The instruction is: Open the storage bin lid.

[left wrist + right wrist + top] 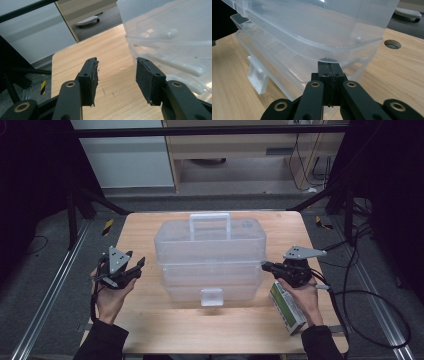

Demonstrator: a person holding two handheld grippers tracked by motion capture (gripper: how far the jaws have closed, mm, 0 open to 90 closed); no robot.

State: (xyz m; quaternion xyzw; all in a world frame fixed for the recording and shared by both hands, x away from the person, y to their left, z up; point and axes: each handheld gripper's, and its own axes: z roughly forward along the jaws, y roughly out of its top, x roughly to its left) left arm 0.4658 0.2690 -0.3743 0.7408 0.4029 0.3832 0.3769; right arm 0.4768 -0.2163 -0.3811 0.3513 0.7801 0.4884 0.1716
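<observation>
Looking down from the high view, I've got a clear plastic storage box [210,257] sitting mid-table [150,227], tiers stacked, handle [210,224] up on the lid, white latch [211,297] on the side facing me. Everything below is placed off that box.

Left gripper [131,268] is just beside the box's left end, not touching it, held in the person's left hand [111,297]. Jaws spread wide w/ nothing between them but bare wood; in the left gripper view [117,75] the box wall sits right next to one pad.

Right gripper [265,265] is at the box's right end, tip up against the tier edge. Jaws pressed together, pads flat on each other in the right gripper view [329,67], tip right at the lip of a lower tier. Touching or just short, can't tell.

Green-and-white carton [287,307] lies by the box's right front corner, partly under the right hand [305,295].
</observation>
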